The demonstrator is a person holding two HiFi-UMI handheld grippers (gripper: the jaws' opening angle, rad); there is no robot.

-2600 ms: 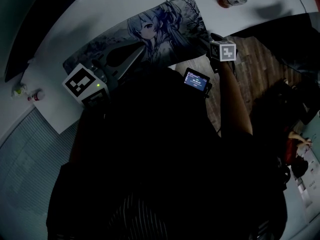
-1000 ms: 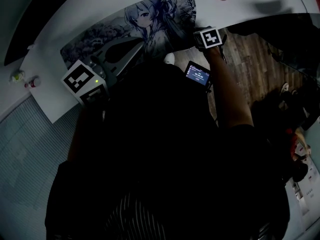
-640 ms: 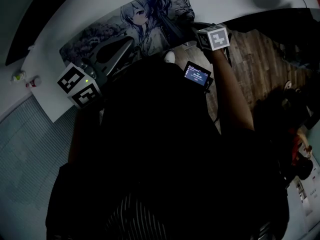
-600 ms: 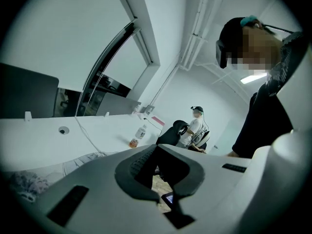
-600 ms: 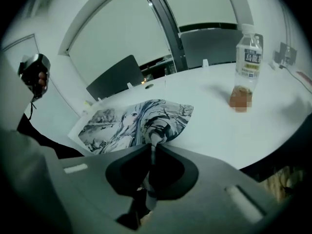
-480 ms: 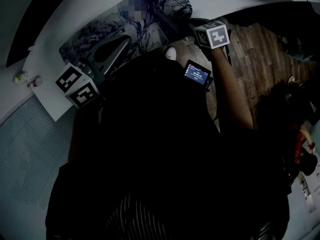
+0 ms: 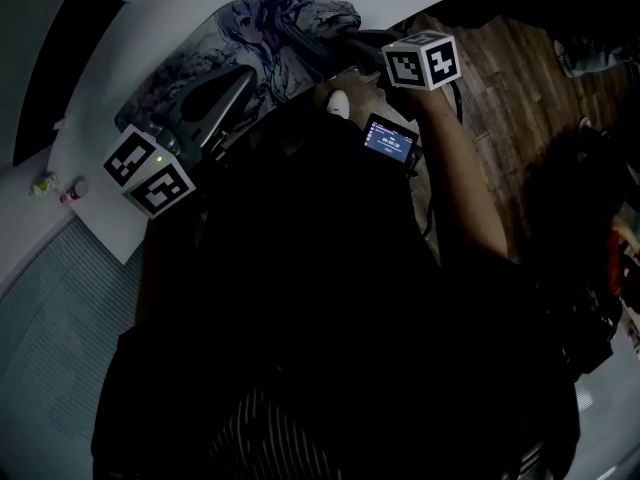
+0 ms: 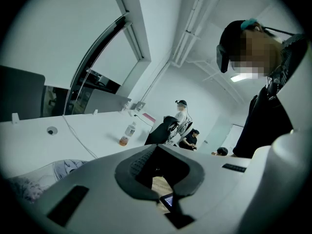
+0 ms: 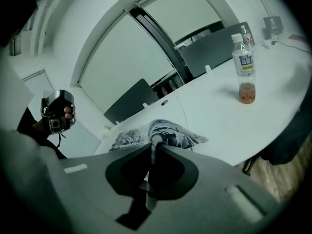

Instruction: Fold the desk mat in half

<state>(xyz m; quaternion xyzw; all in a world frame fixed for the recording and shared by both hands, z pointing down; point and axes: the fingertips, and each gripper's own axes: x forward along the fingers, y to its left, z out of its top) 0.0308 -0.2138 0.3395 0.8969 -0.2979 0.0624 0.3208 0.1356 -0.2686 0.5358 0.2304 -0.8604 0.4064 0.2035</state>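
Note:
The desk mat (image 7: 255, 53), printed with an anime figure, lies on the white table (image 7: 100, 208). Its right end is raised off the table and curls over toward the left. My right gripper (image 7: 352, 40) is shut on that raised end. In the right gripper view the mat's edge (image 9: 165, 133) runs straight into the shut jaws of the right gripper (image 9: 153, 147). My left gripper (image 7: 248, 73) hovers over the mat's near left part. In the left gripper view the mat (image 8: 34, 179) lies below the left gripper (image 8: 157, 150). I see nothing between its jaws, and their state is unclear.
A drink bottle (image 9: 244, 69) stands on the table beyond the mat's right end. A small lit screen (image 7: 390, 138) hangs at the person's chest. Small items (image 7: 60, 186) sit at the table's left edge. Wood floor (image 7: 510, 118) lies to the right. People (image 8: 181, 118) stand far back.
My right gripper has risen with the mat's right end, which has come off the table and curled toward the left. The left gripper has shifted slightly over the mat.

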